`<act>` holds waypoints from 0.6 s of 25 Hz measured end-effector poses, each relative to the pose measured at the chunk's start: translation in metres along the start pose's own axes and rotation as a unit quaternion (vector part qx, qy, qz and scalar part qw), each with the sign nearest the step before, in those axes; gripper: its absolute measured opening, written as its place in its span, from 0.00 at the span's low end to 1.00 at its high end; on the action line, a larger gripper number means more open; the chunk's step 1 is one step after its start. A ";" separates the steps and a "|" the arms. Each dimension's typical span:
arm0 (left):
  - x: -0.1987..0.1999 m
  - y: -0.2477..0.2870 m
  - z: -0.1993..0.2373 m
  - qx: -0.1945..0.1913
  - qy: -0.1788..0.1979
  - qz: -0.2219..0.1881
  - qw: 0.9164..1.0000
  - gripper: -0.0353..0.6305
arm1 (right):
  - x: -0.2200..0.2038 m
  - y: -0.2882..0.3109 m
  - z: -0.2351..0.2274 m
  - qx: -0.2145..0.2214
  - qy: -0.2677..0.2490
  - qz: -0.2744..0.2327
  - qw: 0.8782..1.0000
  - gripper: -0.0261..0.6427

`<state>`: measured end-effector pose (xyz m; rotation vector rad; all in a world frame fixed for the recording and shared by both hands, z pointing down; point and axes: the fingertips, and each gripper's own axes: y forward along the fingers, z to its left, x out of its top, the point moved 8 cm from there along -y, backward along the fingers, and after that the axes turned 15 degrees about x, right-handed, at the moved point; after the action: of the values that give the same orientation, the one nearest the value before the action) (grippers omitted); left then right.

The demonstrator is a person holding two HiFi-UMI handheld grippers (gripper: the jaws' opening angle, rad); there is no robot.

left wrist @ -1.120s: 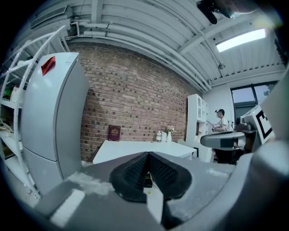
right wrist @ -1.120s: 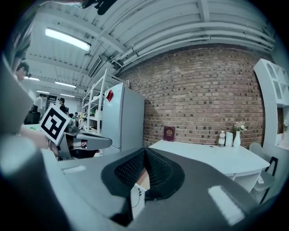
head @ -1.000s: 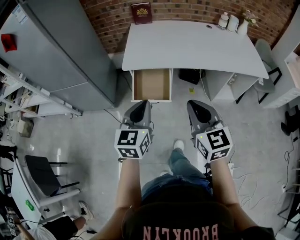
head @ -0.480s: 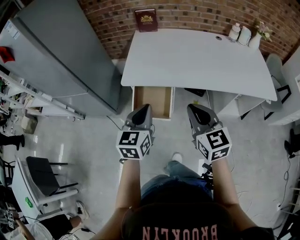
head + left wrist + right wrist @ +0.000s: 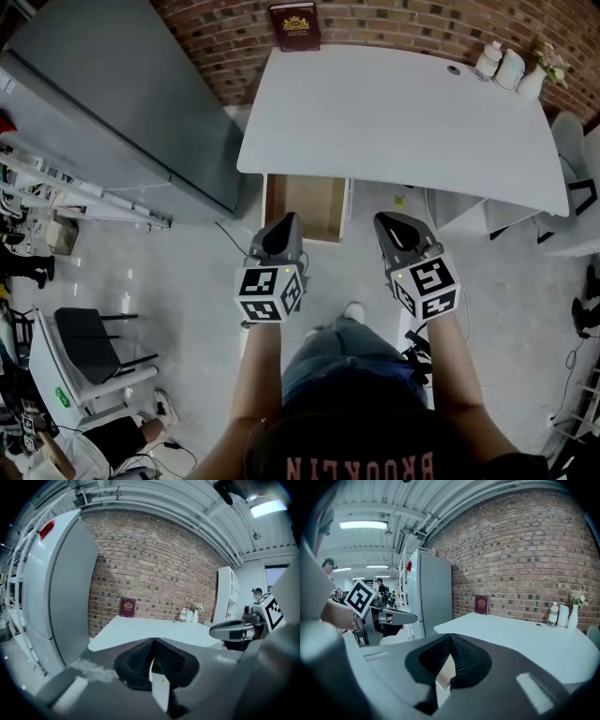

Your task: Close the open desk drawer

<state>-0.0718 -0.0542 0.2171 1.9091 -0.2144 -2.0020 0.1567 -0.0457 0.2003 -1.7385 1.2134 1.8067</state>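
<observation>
A: Where was the drawer [image 5: 307, 206]?
B: Open under the desk [image 5: 394, 112], at 12 o'clock from my left tongs [image 5: 285, 219]. Those and my right tongs [image 5: 384, 219] were pinched together, empty.
A: Approach?
B: I'd have put the tips mid-front and pushed straight, not skewed.

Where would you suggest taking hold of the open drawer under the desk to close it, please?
Take the drawer at its white front panel, the outermost edge, coming straight from the front and pushing toward the desk. It sticks out squarely from under the desk and no handle shows, so a flat push probably beats a pinch.
</observation>
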 end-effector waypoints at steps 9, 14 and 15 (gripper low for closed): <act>-0.043 0.028 0.018 -0.004 -0.019 0.051 0.999 0.05 | -0.038 0.030 0.008 0.038 0.005 0.050 0.998 0.04; -0.073 0.030 0.026 -0.011 -0.033 0.090 0.995 0.05 | -0.064 0.040 0.007 0.007 0.067 0.047 0.997 0.04; -0.081 0.030 0.028 -0.011 -0.036 0.099 0.994 0.05 | -0.072 0.041 0.007 0.000 0.084 0.046 0.995 0.04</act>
<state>-0.0933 -0.0570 0.3052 1.7301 -0.3824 -1.9340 0.1343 -0.0426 0.2800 -1.8962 1.3796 1.7392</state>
